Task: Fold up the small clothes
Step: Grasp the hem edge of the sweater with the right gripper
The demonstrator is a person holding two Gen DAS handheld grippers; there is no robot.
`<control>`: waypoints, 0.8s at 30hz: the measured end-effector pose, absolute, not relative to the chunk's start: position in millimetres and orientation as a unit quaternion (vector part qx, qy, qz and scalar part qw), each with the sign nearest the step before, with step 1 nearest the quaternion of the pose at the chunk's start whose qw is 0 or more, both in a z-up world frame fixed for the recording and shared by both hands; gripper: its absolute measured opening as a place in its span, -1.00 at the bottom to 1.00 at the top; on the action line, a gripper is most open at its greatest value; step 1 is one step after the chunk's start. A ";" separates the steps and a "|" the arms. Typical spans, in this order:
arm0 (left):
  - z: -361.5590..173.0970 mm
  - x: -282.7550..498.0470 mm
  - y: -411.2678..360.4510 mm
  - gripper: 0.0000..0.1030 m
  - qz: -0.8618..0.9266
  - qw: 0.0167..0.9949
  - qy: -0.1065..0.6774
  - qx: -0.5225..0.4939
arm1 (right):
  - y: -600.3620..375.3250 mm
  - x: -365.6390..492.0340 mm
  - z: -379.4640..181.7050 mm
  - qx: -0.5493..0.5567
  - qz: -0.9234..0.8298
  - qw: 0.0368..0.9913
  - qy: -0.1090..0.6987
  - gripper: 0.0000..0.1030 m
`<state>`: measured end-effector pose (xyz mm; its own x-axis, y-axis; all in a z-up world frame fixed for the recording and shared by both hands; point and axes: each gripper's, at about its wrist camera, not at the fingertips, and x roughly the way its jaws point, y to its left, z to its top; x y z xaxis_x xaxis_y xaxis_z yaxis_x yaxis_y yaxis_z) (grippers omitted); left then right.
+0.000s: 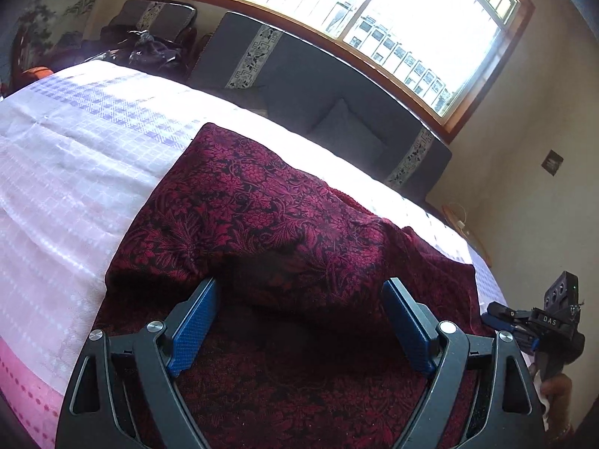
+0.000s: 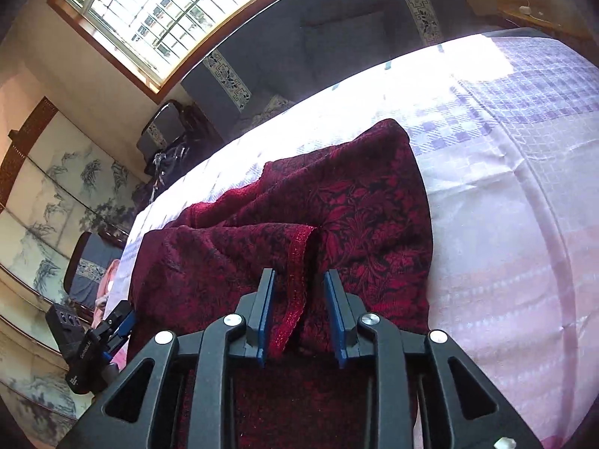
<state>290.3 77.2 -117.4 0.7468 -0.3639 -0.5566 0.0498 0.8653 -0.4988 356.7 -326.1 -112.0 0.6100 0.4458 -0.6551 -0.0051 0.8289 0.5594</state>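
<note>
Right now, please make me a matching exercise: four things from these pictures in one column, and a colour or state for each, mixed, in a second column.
1. left gripper
2. garment
3. bed sheet
4. right gripper

a. pale pink and lilac checks
b. fingers spread wide, nothing between
c. dark red floral pattern
d. a hem edge between its narrow fingers

Pairs: 1-b, 2-c, 3-a, 4-d

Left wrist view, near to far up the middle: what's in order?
Left tongs, jaws wide apart → dark red patterned garment → white-and-lilac checked bedsheet → dark blue sofa back → barred window.
</note>
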 end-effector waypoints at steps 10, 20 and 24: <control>-116.6 286.3 77.3 0.70 -0.105 0.906 0.338 -0.231 | -281.6 380.5 -116.3 0.162 0.129 0.858 0.471 -0.33; -115.5 282.7 77.2 0.70 -0.096 0.909 0.335 -0.230 | -288.8 396.3 -113.9 0.185 0.136 0.846 0.481 -0.37; -115.4 283.2 76.2 0.70 -0.093 0.908 0.337 -0.230 | -268.4 398.2 -118.4 0.167 0.140 0.847 0.485 -0.47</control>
